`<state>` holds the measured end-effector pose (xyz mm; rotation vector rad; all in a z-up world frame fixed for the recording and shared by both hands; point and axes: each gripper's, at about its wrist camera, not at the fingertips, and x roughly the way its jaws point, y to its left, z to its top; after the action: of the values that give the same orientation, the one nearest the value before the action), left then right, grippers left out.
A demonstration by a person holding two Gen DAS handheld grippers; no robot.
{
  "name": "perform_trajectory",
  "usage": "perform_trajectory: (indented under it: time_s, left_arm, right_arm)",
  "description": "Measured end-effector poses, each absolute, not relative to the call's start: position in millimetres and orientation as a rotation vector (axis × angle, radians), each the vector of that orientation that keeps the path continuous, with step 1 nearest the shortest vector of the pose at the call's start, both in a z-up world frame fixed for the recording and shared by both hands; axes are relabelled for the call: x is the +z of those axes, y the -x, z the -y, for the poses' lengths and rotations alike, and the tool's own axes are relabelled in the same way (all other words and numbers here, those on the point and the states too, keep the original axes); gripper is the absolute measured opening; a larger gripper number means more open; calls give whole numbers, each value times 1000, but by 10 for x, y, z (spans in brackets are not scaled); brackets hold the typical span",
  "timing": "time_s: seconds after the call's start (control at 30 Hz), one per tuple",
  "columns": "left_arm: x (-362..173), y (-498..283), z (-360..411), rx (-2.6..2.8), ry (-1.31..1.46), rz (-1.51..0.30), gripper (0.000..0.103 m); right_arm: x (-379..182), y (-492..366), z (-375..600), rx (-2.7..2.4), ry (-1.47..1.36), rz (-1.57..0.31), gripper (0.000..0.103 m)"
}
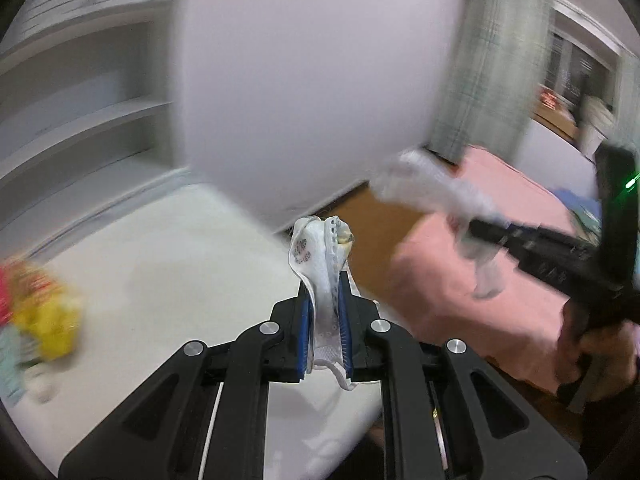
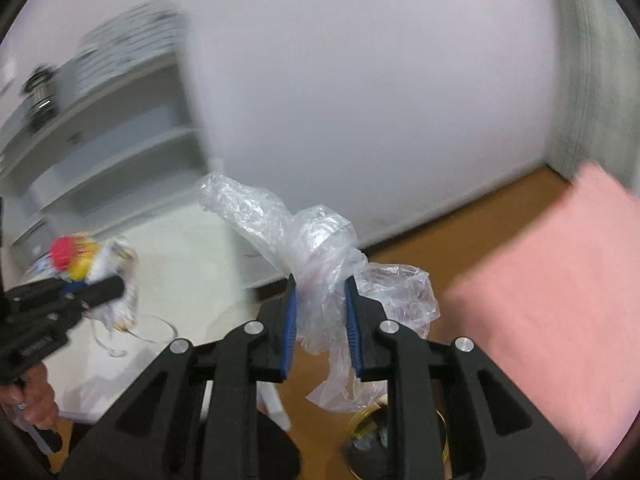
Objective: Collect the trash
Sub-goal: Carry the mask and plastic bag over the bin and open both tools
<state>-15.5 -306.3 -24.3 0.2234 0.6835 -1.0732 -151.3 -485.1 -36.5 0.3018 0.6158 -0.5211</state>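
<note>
Our left gripper (image 1: 325, 300) is clamped on a crumpled white wrapper (image 1: 320, 256), its blue pads (image 1: 305, 320) pressing both sides while the printed, perforated top sticks up above the fingertips and a strip hangs below. It hangs over the near edge of a white tabletop (image 1: 160, 280). At the table's left edge we see a blurred heap of red and yellow packaging (image 1: 44, 312). Our right gripper (image 2: 320, 312) is closed tight on a knotted clear plastic bag (image 2: 320, 248); one crinkled end rises up-left past the fingers, the rest puffs out right and trails down between the jaws. Under it we see brown floor (image 2: 460, 240), with a round gold-rimmed opening (image 2: 368, 432) low in the right wrist view, partly hidden. A pink bedcover (image 2: 560, 280) lies to the right, a white wall (image 2: 360, 80) behind, and white shelving (image 2: 112, 152) to the left. Everything beyond the grippers is smeared.
</note>
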Motion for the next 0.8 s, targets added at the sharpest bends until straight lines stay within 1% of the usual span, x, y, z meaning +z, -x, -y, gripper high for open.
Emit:
perform_trajectory:
  time_s: [0.13, 0.3, 0.43, 0.57, 0.73, 0.8]
  left_arm:
    - [-414, 593, 3626, -1186, -275, -661, 12]
    - [-861, 1050, 4289, -1308, -328, -700, 12]
    - [-1429, 1244, 4716, -1342, -382, -754, 12]
    - [-2040, 1251, 5042, -1325, -454, -829, 12]
    - [-2791, 1273, 5284, -1284, -538, -924, 12]
    - [-3064, 1291, 5342, -1248, -588, -922, 12]
  right_arm:
    - [-742, 2120, 5253, -648, -394, -640, 22]
    - [-1266, 2599, 5655, -749, -509, -702, 22]
    - [-1712, 2738, 5897, -784, -592, -765, 22]
    - [-2227, 2742, 6063, -788, -665, -853, 22]
    - [-2849, 2651, 6232, -782, -737, -1000, 22]
    - [-3090, 2613, 6266, -779, -766, -1057, 22]
